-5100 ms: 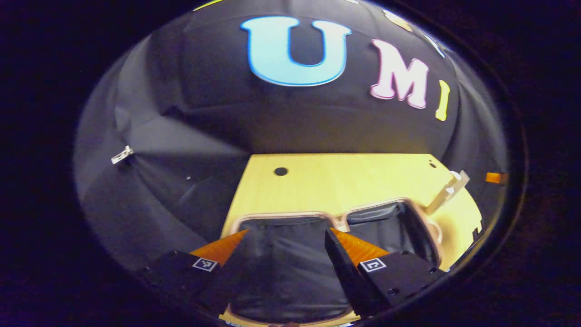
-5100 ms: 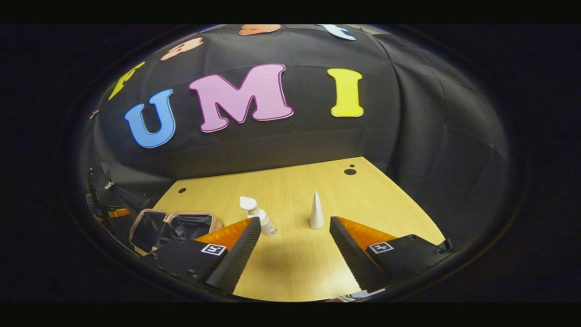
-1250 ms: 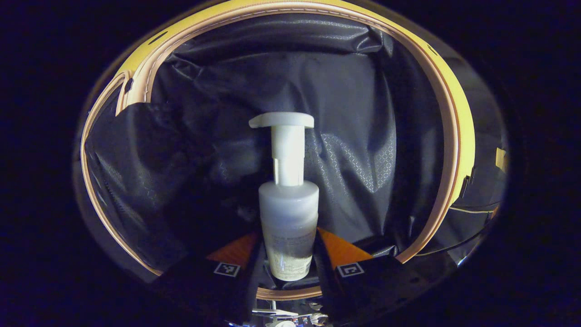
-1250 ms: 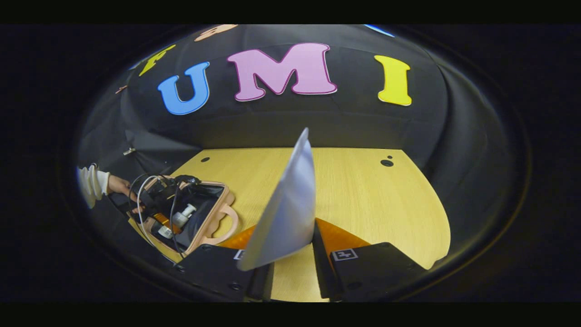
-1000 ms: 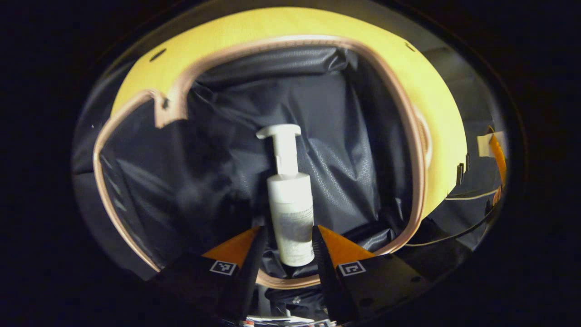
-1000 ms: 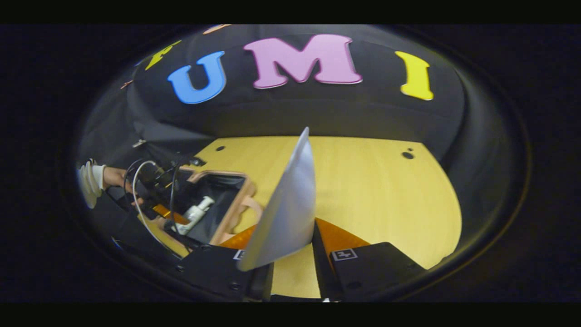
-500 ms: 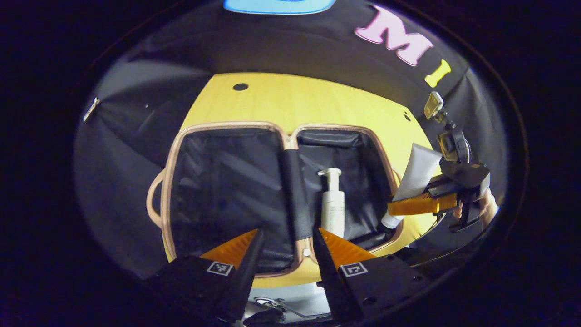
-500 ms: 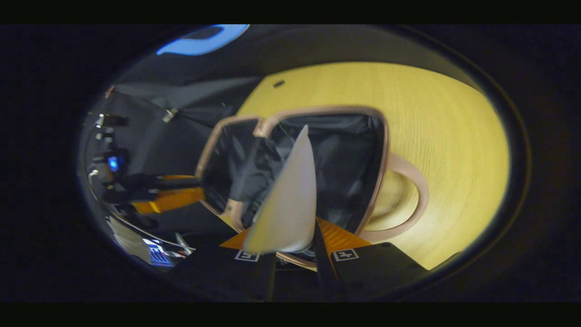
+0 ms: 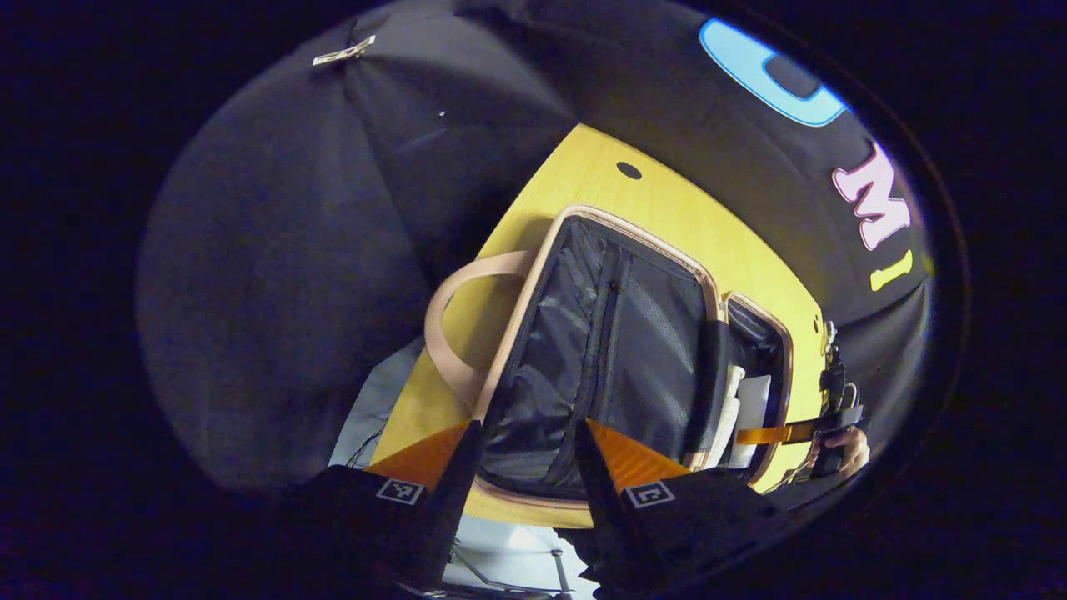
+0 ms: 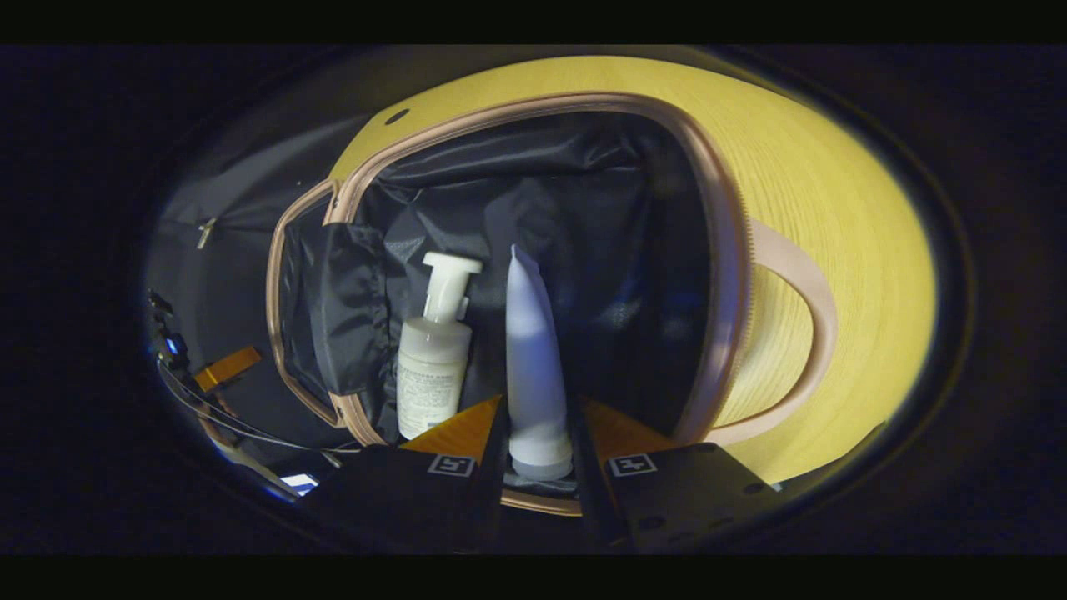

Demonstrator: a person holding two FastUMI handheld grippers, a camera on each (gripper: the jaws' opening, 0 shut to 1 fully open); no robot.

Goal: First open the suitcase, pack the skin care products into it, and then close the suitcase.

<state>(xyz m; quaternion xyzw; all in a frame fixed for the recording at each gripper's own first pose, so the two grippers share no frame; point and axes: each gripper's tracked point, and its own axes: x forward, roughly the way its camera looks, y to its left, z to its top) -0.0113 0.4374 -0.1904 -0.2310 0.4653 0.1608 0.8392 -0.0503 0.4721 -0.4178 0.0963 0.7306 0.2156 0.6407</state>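
tongs on the right [image 10: 538, 417] are clenched on the cap end of a white squeeze tube [image 10: 532, 358], which lies nozzle-down toward the camera inside the right half of the open suitcase [image 10: 717, 250]. just beside the tube, close enough that i cannot tell whether they touch, lies a white pump bottle [image 10: 433, 362] on the dark lining. if these tongs let go while the tube hangs above the lining, the tube can roll into the bottle or toward the pink zip edge; a sideways pull on the way out can also drag the bottle's pump head.

tongs on the left [image 9: 523, 454] are released and grasp nothing, hanging over the near rim of the suitcase's other half [image 9: 617, 350], above the yellow worktop [image 9: 583, 179]. judging from this, the packing is nearly done and closing comes next. the risk there is the looped handle [image 9: 458, 292] or loose lining folding into the seam, or the lid half swinging onto the right tongs if they are not clear. the bottle's pump could also catch the closing half.
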